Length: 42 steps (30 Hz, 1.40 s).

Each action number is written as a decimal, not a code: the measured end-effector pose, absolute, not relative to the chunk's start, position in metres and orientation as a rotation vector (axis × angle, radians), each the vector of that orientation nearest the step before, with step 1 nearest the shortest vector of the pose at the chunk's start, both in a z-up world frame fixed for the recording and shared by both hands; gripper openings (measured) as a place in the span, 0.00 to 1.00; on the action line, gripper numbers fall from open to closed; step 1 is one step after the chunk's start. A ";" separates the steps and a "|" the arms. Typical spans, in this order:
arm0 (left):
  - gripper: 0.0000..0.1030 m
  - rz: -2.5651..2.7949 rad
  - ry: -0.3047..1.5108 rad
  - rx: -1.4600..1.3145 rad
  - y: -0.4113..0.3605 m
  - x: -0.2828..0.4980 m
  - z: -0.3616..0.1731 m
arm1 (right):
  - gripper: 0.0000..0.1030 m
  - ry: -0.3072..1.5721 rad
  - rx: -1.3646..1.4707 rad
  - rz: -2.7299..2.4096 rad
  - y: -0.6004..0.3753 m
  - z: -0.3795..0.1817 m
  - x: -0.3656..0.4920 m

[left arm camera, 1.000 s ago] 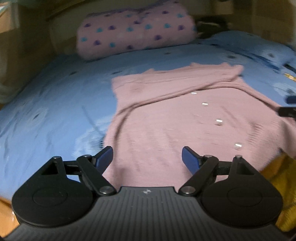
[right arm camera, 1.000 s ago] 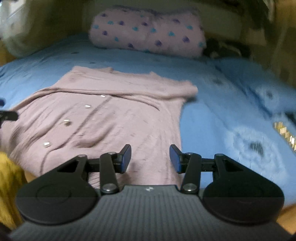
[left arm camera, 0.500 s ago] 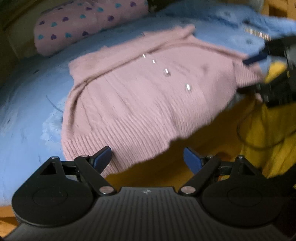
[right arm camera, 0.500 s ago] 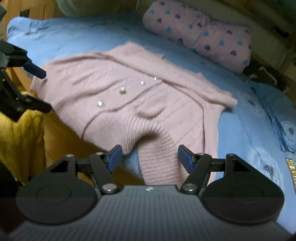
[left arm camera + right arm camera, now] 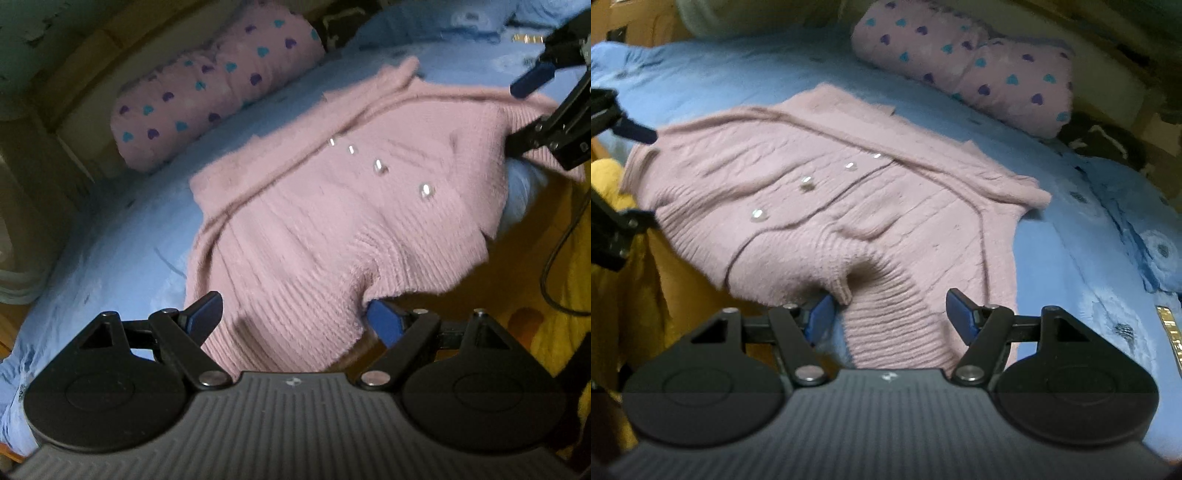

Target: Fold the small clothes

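Note:
A pink knitted cardigan (image 5: 332,206) with silver buttons lies spread on the blue bedsheet (image 5: 122,258), its ribbed hem reaching over the bed's near edge. My left gripper (image 5: 295,317) is open at the hem's left end, with fabric between its blue pads and neither pressing. In the right wrist view the same cardigan (image 5: 849,206) has its hem bunched into a small fold. There my right gripper (image 5: 890,314) is open too, with the hem's right end between its pads. Each view shows the other gripper's fingers (image 5: 533,79) (image 5: 635,131) at the frame's side.
A pink pillow with heart prints (image 5: 210,92) (image 5: 979,70) lies at the head of the bed. Yellow cloth (image 5: 517,321) (image 5: 624,266) hangs below the bed's near edge, with a black cable (image 5: 550,273) over it. A dark object (image 5: 1104,142) sits beside the pillow.
Both grippers rolled and dropped to the cardigan's near hem, which now lies between their fingers. The right jaws widened. The hem has bunched by the right gripper.

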<state>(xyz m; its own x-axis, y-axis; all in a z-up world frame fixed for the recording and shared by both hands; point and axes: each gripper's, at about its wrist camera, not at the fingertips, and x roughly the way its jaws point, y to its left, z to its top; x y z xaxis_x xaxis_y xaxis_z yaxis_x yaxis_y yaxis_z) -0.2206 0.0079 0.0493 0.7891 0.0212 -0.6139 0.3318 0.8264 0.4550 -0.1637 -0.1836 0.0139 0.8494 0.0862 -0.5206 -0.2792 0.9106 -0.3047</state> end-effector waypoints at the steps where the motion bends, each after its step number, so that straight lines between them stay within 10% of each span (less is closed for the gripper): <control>1: 0.86 -0.174 0.635 0.567 0.009 -0.219 0.052 | 0.66 0.515 -0.372 0.189 -0.186 0.016 -0.163; 38: 0.87 -0.105 0.765 0.173 0.070 -0.220 0.048 | 0.63 0.536 -0.182 0.205 -0.208 0.000 -0.159; 42: 0.87 -0.108 0.774 0.125 0.076 -0.215 0.047 | 0.34 0.528 -0.132 0.218 -0.208 0.001 -0.157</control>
<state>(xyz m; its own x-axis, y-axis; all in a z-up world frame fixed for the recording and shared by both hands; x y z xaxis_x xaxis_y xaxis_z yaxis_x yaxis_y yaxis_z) -0.2146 0.0760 0.0465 0.7100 -0.0512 -0.7023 0.1430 0.9871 0.0727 -0.1574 -0.2077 0.0007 0.8415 0.1720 -0.5121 -0.2399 0.9683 -0.0690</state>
